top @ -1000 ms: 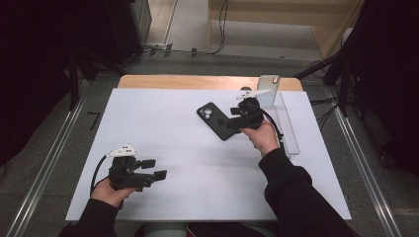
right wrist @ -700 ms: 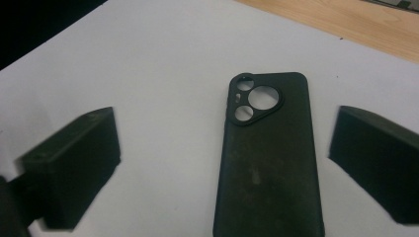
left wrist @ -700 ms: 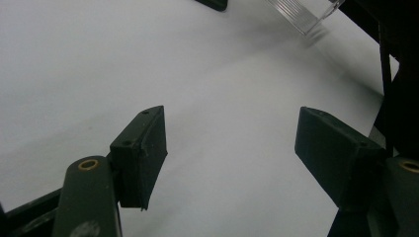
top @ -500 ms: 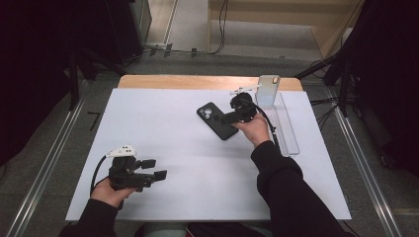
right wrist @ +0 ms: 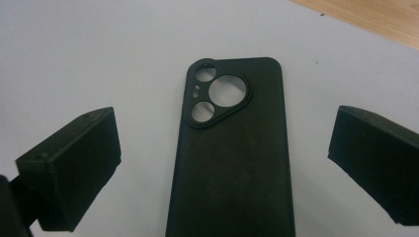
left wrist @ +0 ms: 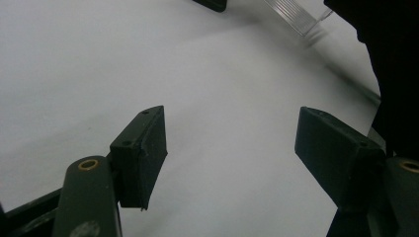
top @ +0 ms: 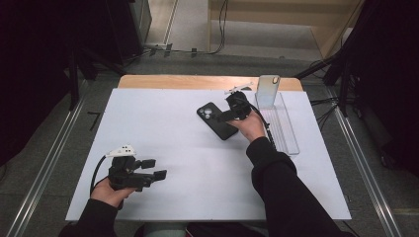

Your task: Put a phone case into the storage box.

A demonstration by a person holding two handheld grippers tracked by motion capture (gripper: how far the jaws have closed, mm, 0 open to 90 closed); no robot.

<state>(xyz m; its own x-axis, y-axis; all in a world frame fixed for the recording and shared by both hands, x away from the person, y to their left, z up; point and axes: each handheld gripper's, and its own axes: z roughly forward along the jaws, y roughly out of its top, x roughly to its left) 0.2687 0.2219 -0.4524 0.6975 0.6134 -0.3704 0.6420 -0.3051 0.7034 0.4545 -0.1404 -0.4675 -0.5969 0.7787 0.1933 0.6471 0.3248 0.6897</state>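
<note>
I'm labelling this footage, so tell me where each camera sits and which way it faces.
High view: above the person's side, looking forward and down at the white table; both forearms enter from below.
Left gripper view: rides the left gripper, facing bare table between open fingers.
Right gripper view: rides the right gripper, facing the black phone case.
Shared: high and right views both show the case.

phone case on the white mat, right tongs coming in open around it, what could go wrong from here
The phone case lies flat on the white mat, so the right tongs, open with a jaw either side, may slip off its thin edges or skid it along. A phone leans upright in the clear stand just beside the right hand; a careless lift could knock it over.
</note>
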